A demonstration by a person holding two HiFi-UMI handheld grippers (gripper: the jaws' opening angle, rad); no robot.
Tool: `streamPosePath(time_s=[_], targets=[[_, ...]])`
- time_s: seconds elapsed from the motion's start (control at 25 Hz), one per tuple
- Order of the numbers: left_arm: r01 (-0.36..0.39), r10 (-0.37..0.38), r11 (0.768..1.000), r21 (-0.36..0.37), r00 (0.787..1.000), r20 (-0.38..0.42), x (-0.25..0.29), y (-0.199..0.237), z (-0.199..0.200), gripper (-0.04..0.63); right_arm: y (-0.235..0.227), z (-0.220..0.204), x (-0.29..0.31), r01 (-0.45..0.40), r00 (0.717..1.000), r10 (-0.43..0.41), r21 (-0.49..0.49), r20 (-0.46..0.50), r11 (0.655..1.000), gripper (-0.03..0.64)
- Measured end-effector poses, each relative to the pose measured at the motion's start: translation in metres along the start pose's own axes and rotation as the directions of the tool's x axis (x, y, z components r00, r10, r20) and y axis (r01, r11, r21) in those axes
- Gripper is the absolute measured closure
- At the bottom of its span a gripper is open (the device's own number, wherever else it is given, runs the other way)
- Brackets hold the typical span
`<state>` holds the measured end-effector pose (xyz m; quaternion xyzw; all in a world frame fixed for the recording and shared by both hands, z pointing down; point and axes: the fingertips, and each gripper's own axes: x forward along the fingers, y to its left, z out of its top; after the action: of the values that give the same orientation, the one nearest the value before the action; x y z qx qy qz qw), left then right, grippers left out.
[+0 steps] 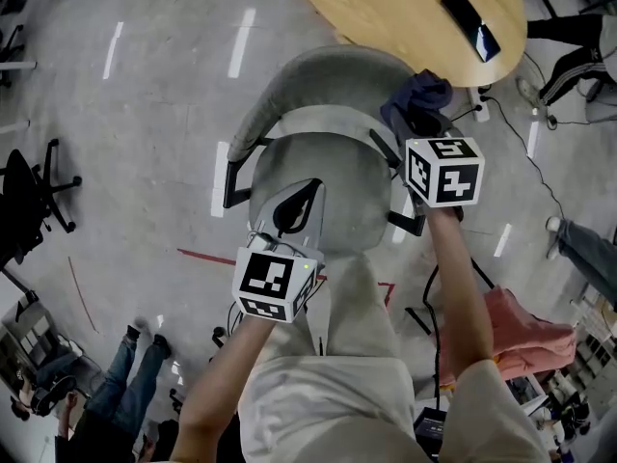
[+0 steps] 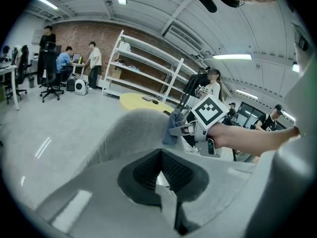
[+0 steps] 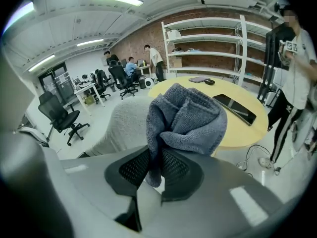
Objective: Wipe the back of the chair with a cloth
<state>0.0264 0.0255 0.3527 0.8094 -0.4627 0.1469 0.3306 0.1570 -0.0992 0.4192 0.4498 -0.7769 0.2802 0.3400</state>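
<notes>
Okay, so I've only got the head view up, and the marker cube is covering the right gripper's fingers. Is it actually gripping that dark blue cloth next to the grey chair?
Observer: Yes. The right gripper has its fingers shut on a fold of the blue-grey knitted cloth, which bunches up above them.
Operator: And the left one, is it holding anything?
Observer: No. The left gripper has its fingers shut with nothing between them.
Operator: Is the cloth on the backrest?
Observer: Seen from the side in the left gripper view, it appears to be pressed against the top edge of the grey upholstered chair back.
</notes>
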Motion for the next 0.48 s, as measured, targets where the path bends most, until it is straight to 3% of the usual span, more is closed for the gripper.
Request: streamPosePath(time_s=[0.48], targets=[[-0.023, 0.024, 0.999, -0.023, 1.0, 0.013, -0.007, 0.027, 0.006, 0.595, 0.027, 0.021, 0.024, -0.065, 0.996, 0.062, -0.043, -0.057, 0.997, 0.535]])
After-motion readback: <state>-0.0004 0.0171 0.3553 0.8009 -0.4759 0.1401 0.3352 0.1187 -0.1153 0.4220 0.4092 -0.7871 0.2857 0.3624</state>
